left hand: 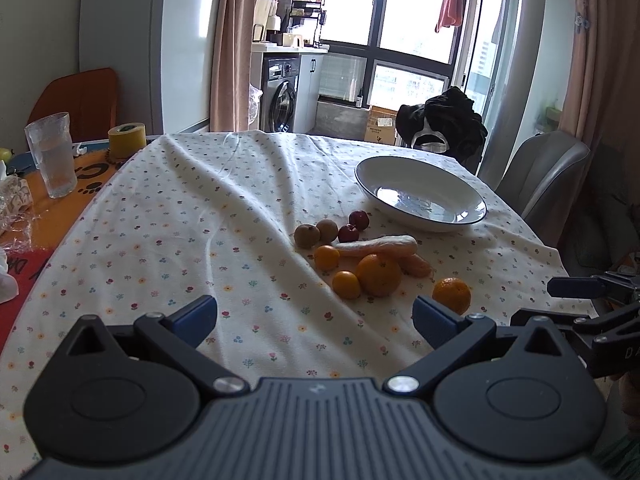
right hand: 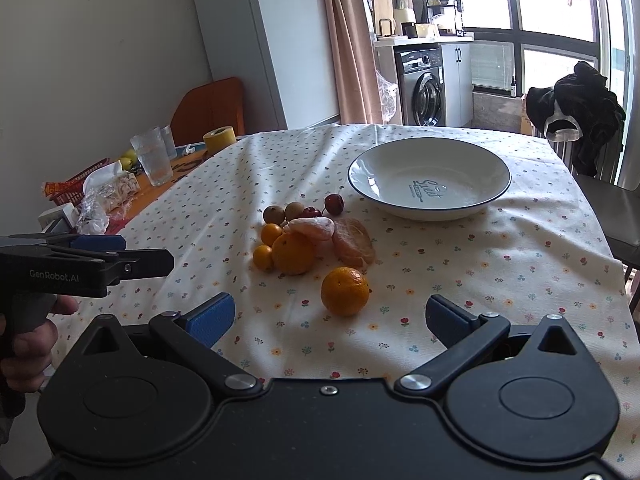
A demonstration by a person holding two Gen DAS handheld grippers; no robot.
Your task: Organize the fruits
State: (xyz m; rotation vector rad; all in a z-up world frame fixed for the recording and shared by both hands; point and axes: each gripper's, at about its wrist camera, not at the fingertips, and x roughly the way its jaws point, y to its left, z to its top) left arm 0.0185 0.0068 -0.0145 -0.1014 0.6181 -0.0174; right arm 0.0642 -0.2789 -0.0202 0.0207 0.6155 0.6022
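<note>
Nearest the right gripper, jaws spread wide and empty, sits a lone orange, apart from the fruit pile. I'd centre it between the pads, squeeze gently, then carry it to the bowl far right. Left gripper gapes empty too.

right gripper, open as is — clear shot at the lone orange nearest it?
Probably yes. The right gripper is open, and the lone orange sits just ahead, roughly centred between its fingers, apart from the fruit pile. Only bare tablecloth lies around it; the left gripper is off to the side.
</note>
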